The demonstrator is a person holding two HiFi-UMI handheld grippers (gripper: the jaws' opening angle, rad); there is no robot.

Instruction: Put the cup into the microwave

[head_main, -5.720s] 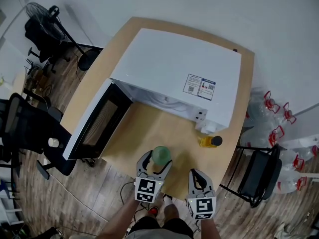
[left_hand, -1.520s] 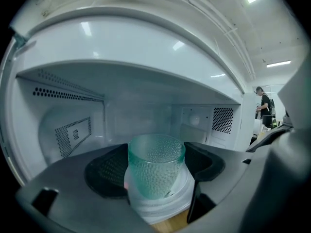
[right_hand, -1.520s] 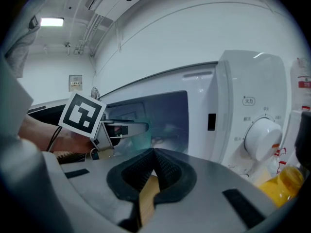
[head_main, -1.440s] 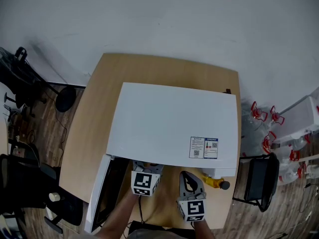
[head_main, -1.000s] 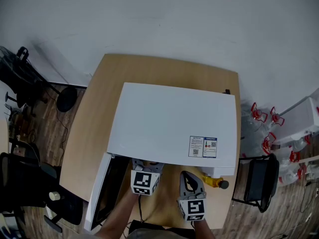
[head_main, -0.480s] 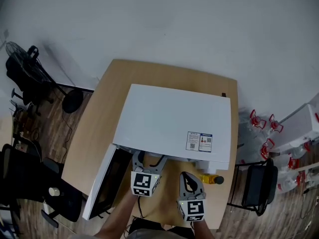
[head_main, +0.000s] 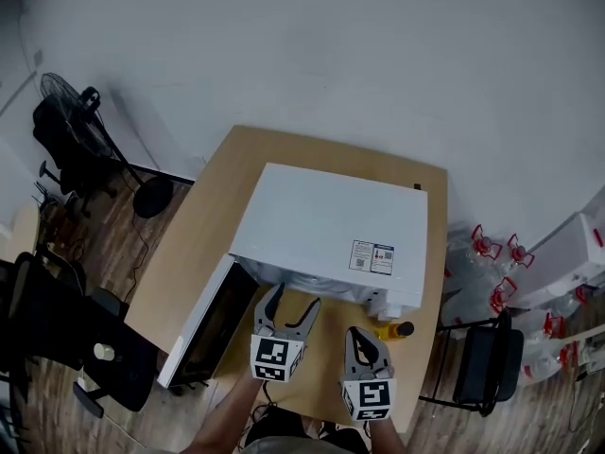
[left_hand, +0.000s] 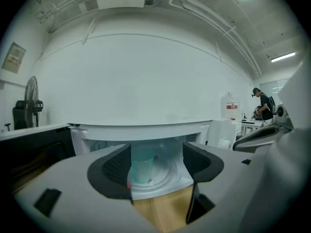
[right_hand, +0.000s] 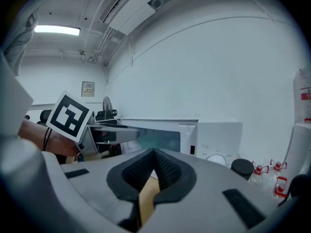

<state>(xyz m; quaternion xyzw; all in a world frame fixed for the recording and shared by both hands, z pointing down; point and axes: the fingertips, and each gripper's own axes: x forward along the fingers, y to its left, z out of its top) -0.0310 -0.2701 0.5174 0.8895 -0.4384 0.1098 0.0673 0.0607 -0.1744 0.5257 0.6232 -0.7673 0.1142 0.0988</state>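
A translucent green cup (left_hand: 142, 165) stands upright on the glass turntable inside the white microwave (head_main: 326, 220), whose door (head_main: 201, 324) hangs open to the left. The head view hides the cup under the microwave's top. My left gripper (head_main: 291, 302) is open just in front of the cavity; in the left gripper view, the left gripper (left_hand: 156, 170) frames the cup, which stands beyond the jaws and apart from them. My right gripper (head_main: 367, 341) is shut and empty over the table, right of the left one. In the right gripper view, the right gripper (right_hand: 153, 166) faces the microwave's front (right_hand: 194, 135).
A yellow bottle with a black cap (head_main: 393, 330) stands on the wooden table (head_main: 203, 216) by the microwave's front right corner. A black chair (head_main: 482, 353) and water jugs (head_main: 492, 253) are to the right. A floor fan (head_main: 71, 112) and office chairs stand to the left.
The left gripper, earlier shut on the cup over the table, reached into the microwave and has now drawn back out open, leaving the cup inside. The head camera has pulled back.
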